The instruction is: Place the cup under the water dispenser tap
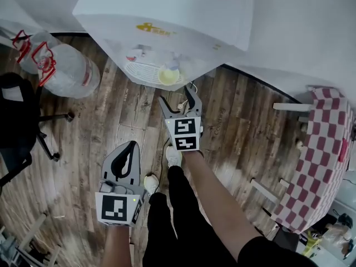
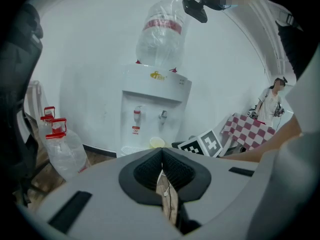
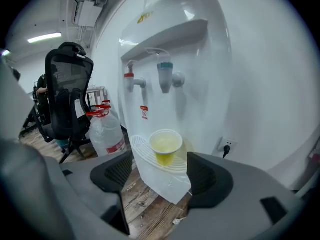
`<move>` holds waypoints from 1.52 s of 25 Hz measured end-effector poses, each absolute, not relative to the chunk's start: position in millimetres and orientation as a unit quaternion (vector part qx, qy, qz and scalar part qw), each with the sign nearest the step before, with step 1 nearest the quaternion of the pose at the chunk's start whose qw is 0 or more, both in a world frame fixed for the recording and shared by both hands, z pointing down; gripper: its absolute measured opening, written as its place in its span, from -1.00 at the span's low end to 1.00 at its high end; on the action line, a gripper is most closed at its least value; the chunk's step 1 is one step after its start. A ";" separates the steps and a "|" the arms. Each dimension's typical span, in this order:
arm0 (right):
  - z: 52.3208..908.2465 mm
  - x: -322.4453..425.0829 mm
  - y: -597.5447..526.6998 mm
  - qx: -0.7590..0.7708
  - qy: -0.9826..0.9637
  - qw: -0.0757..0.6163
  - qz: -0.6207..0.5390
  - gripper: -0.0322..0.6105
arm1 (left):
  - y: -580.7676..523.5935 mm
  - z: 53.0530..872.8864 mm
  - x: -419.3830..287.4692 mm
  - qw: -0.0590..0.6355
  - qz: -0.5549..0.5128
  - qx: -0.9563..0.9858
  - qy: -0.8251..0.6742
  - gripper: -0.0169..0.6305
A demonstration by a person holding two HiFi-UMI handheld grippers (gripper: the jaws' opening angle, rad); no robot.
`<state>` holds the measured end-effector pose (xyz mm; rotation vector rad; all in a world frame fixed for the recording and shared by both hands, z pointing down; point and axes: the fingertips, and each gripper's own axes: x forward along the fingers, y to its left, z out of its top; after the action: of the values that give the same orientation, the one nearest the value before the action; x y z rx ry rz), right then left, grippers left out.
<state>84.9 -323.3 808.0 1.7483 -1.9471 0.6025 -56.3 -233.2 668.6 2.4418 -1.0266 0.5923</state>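
Right claw (image 1: 179, 102) (image 3: 161, 179) hangs with its jaws spread wide and nothing held between them, pointing at the foot of the water dispenser (image 1: 167, 10) (image 3: 170, 44). Just past its jaws the cup (image 1: 168, 75) (image 3: 166, 146) stands upright on the white ribbed drip tray (image 1: 142, 71) (image 3: 142, 156), clear of both jaws and beneath the teal tap (image 3: 165, 74), with the red tap (image 3: 130, 79) to its side. The cup's inside looks pale yellow; whether it holds liquid cannot be told. The left claw (image 1: 129, 149) (image 2: 162, 159) is lower and farther from the dispenser, above the wooden floor (image 1: 233, 127), its jaws pressed together on nothing. A clear inverted bottle (image 2: 160, 31) sits on top of the dispenser. Beside the dispenser, clear water jugs (image 1: 69, 71) (image 2: 65, 151) with red handles rest on the floor; their fill level is unclear. A black office chair (image 1: 16, 115) (image 3: 67, 99) stands beyond the jugs, and a surface draped in a red-and-white checked cloth (image 1: 328, 154) (image 2: 247, 131) stands off to the other side.
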 end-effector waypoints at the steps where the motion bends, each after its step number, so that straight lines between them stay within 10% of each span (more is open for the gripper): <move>1: 801.8 84.3 -315.5 0.634 -0.706 0.227 0.221 0.20 | -230.7 661.2 -59.1 0.209 0.213 0.880 -0.370 -0.90; 20: 584.2 44.1 -118.2 0.622 -0.717 0.193 0.248 -0.75 | -118.2 479.8 -117.3 0.172 0.183 0.896 -0.367 -0.90; 38: 391.5 11.6 37.6 0.619 -0.755 0.103 0.190 -0.83 | -27.2 381.3 -143.8 0.123 0.133 0.930 -0.318 -0.90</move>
<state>11.6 37.6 391.5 1.8251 -2.2286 0.5618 -143.8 -27.2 381.3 2.7141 -0.9288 0.3888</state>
